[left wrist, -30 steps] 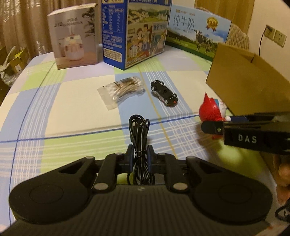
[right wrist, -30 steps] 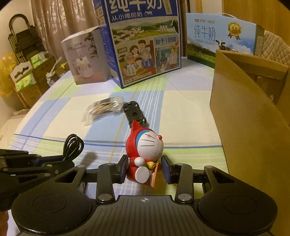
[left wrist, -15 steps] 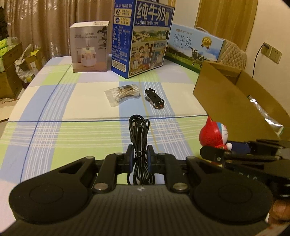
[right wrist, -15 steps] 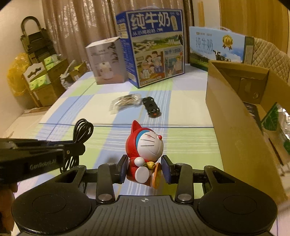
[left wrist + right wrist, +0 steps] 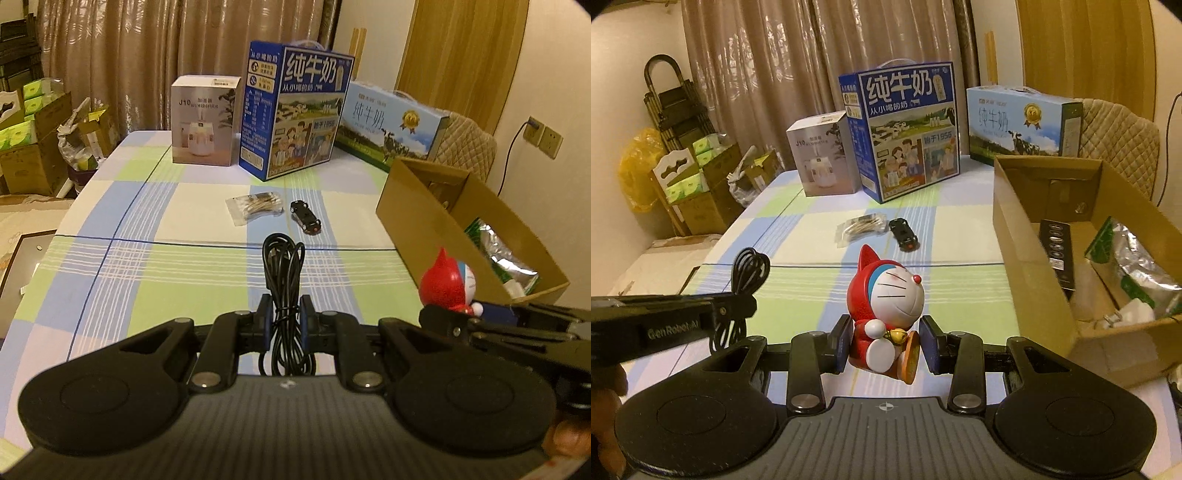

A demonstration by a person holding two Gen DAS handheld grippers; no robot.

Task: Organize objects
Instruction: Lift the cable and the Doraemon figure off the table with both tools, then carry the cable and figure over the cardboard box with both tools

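My left gripper (image 5: 283, 318) is shut on a coiled black cable (image 5: 282, 275) and holds it above the table. My right gripper (image 5: 886, 341) is shut on a red Doraemon figure (image 5: 886, 299), also held above the table, left of the open cardboard box (image 5: 1015, 258). The figure shows in the left wrist view (image 5: 445, 284) beside the box (image 5: 413, 221). The cable shows in the right wrist view (image 5: 748, 273) at left. A black toy car (image 5: 304, 221) and a bag of cotton swabs (image 5: 255, 208) lie on the checked tablecloth (image 5: 166, 280) beyond.
The box holds a foil packet (image 5: 1137, 258), a black slim pack (image 5: 1057, 253) and other items. At the table's back stand a humidifier box (image 5: 205, 122), a tall blue milk carton (image 5: 295, 114) and a flat milk carton (image 5: 391, 125). Clutter lies on the floor at left.
Both grippers have risen and pulled back with their objects; the view now looks down into the cardboard box, and the table's objects appear farther away.
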